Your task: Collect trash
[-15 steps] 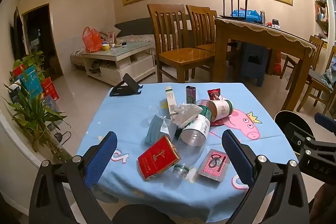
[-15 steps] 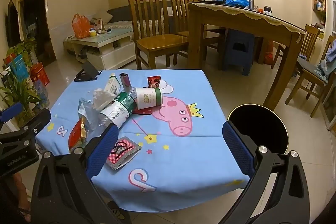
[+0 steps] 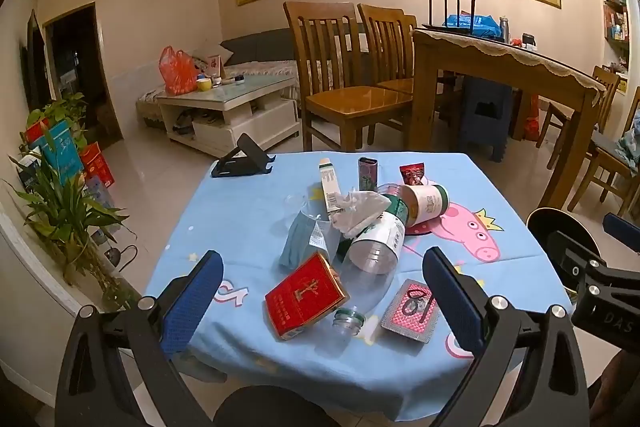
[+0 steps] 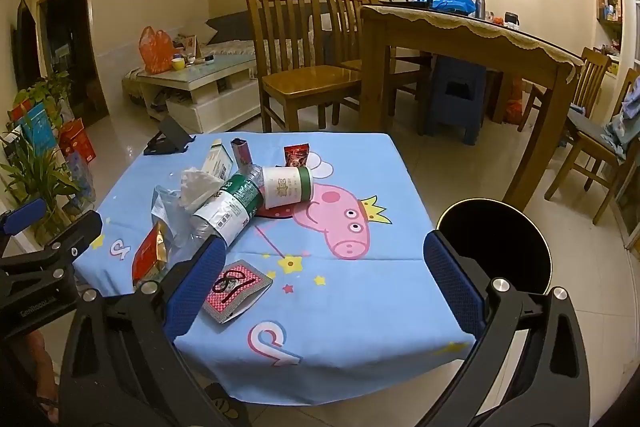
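A pile of trash lies on a small table with a blue cartoon cloth (image 3: 248, 227) (image 4: 360, 291). It holds a red cigarette box (image 3: 306, 294) (image 4: 149, 254), a clear plastic bottle with a green-white label (image 3: 380, 239) (image 4: 232, 205), a paper cup (image 3: 426, 202) (image 4: 287, 186), crumpled tissue (image 3: 362, 207) (image 4: 198, 187), a pink-black packet (image 3: 412, 309) (image 4: 236, 287), a small red snack packet (image 3: 412, 174) (image 4: 296, 155) and a white carton (image 3: 329, 183). A black bin (image 4: 496, 247) (image 3: 560, 227) stands right of the table. My left gripper (image 3: 320, 303) hovers open before the pile. My right gripper (image 4: 320, 287) is open over the near cloth.
A black phone stand (image 3: 242, 163) sits at the table's far left corner. Wooden chairs (image 3: 344, 83) and a dining table (image 3: 500, 67) stand behind. A white coffee table (image 3: 232, 107) is at the back left. Potted plants (image 3: 64, 203) and boxes line the left wall.
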Demonstrator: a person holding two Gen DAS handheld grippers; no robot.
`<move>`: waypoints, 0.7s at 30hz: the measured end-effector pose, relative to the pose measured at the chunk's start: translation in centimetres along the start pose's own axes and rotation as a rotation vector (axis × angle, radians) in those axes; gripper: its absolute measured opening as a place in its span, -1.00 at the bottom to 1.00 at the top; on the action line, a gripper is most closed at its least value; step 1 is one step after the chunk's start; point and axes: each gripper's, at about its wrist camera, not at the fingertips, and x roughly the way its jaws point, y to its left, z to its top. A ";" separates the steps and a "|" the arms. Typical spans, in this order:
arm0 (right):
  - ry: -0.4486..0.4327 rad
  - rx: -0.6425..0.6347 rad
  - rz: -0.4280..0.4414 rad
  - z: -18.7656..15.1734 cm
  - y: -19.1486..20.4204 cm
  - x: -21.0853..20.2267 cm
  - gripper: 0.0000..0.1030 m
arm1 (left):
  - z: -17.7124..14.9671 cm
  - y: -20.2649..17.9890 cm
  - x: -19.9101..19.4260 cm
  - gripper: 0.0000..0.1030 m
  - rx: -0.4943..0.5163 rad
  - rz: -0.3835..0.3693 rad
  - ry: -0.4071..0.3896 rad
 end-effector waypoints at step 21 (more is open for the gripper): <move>0.003 -0.004 0.003 -0.3 0.1 -0.1 0.90 | -0.1 0.1 0.0 0.87 0.002 0.000 0.001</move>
